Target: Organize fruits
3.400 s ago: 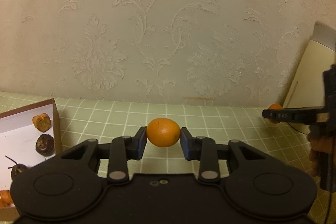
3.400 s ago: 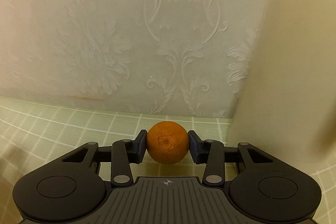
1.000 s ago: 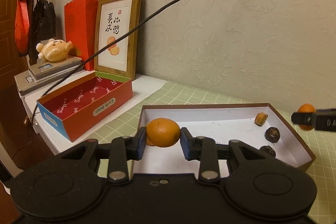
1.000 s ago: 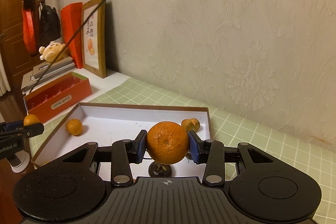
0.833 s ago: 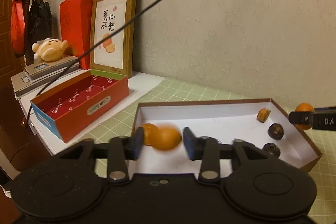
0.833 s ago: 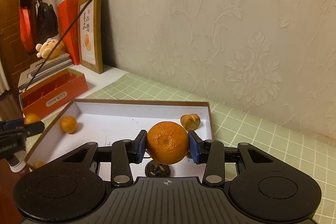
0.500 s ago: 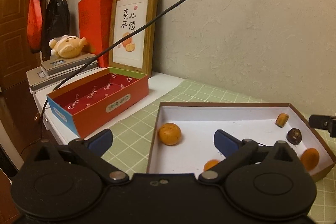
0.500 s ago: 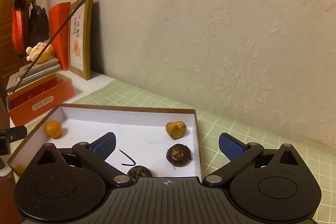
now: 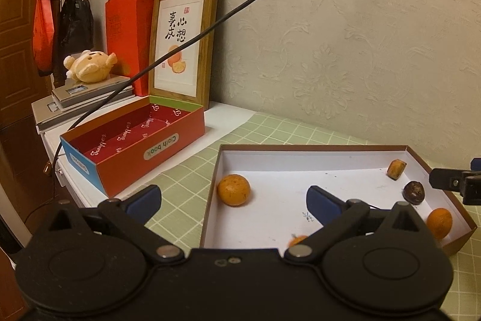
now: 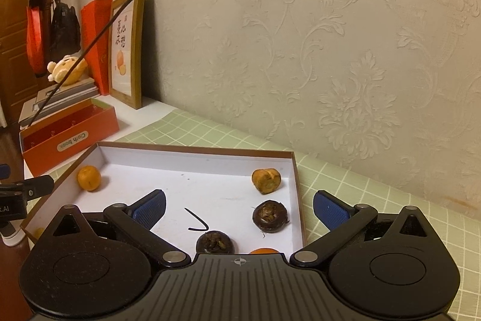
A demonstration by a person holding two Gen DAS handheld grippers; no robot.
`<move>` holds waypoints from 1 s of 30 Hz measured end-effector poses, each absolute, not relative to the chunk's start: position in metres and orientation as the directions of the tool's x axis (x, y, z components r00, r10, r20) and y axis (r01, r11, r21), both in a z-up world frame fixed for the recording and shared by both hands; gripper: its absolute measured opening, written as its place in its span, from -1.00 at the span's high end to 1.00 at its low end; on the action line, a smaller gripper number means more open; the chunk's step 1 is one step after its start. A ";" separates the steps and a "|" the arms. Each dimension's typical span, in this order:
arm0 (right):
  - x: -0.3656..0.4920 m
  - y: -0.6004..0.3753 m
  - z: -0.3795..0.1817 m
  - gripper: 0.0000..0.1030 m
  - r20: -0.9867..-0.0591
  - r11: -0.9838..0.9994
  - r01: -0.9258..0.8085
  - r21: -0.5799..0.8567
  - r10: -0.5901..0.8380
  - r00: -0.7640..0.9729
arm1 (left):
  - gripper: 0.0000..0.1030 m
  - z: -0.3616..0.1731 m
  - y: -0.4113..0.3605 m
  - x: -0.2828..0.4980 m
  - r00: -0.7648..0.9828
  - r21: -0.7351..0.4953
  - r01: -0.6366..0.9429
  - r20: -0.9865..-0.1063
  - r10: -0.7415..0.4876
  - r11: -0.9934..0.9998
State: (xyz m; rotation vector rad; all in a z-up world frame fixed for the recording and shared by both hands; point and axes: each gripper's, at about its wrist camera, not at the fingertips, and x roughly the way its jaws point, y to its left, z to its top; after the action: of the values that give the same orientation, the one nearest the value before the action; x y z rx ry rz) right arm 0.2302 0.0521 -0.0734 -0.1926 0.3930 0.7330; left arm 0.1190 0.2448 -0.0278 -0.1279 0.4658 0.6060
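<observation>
A shallow white box with brown walls (image 9: 300,147) (image 10: 192,146) lies on the green checked tablecloth. In it are an orange (image 9: 234,189) (image 10: 89,177) at the left end, another orange (image 9: 439,223) near the right end, a small orange one (image 9: 296,239) half hidden behind my left gripper, two dark brown fruits (image 10: 270,215) (image 10: 214,242) and a cut orange piece (image 10: 266,180). My left gripper (image 9: 233,200) is open and empty above the box's left end. My right gripper (image 10: 239,209) is open and empty above the box's right end.
An open red box labelled "Cloth book" (image 9: 135,140) stands left of the white box. Behind it are a framed picture (image 9: 183,41), a red packet (image 9: 127,38) and a plush toy (image 9: 88,65) on a stack of books. A black cable (image 9: 240,8) hangs across. The wall is close behind.
Both grippers swung from the wall to the white box, then opened and dropped their oranges into it. Both now stand wide open and empty.
</observation>
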 end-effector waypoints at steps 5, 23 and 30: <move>0.230 0.051 -0.072 -1.00 -0.415 0.732 -0.680 -0.028 0.610 0.674 | -0.88 -0.026 0.244 0.117 0.725 0.016 -0.574 -0.455 0.518 0.818; 0.225 0.052 -0.070 -1.00 -0.420 0.726 -0.687 -0.028 0.616 0.667 | -0.88 -0.024 0.240 0.115 0.729 0.019 -0.567 -0.455 0.511 0.824; 0.209 0.039 -0.037 -1.00 -0.388 0.729 -0.685 -0.020 0.625 0.677 | -0.88 0.009 0.229 0.098 0.751 0.034 -0.560 -0.400 0.525 0.828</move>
State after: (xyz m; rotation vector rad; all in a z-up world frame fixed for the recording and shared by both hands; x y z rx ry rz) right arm 0.2091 0.0389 -0.0375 -0.1691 0.3720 0.7400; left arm 0.0982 0.2294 0.0094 -0.0898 0.4096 0.5934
